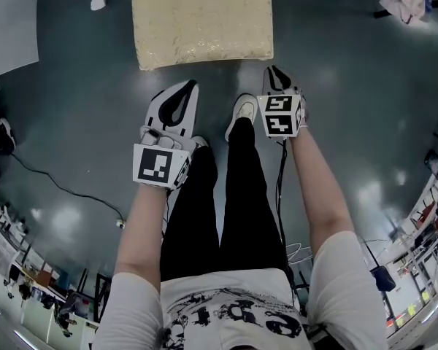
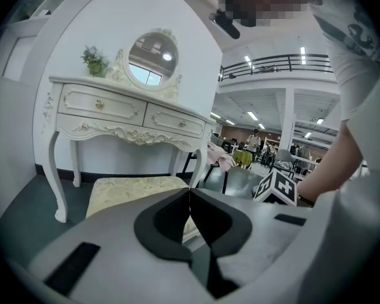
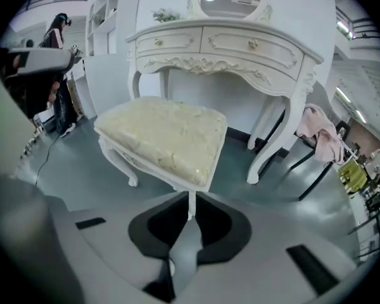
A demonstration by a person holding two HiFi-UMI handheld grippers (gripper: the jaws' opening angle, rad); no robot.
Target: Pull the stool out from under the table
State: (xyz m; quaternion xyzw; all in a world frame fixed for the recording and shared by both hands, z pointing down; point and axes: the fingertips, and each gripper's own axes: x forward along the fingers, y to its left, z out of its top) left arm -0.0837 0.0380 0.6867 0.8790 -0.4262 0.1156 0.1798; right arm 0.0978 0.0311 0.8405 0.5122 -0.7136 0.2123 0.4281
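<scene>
The stool [image 1: 202, 22] has a cream cushion and white carved legs. It stands on the dark floor in front of the white dressing table [image 3: 228, 43], just ahead of both grippers. The left gripper [image 1: 188, 84] hangs a little short of the stool's near edge, jaws shut, nothing held. The right gripper [image 1: 274, 70] is by the stool's near right corner, its jaws closed to a thin slit with nothing gripped. In the right gripper view the stool [image 3: 164, 135] lies beyond the right gripper [image 3: 190, 198], one leg showing through the slit. In the left gripper view the stool [image 2: 133, 189] sits low behind the left gripper [image 2: 190, 192].
The person's legs and a white shoe [image 1: 241, 111] stand between the grippers. A black cable [image 1: 58, 184] runs across the floor at left. Pink cloth [image 3: 323, 138] hangs over a dark chair to the right of the table. A white panel [image 1: 11, 28] lies at far left.
</scene>
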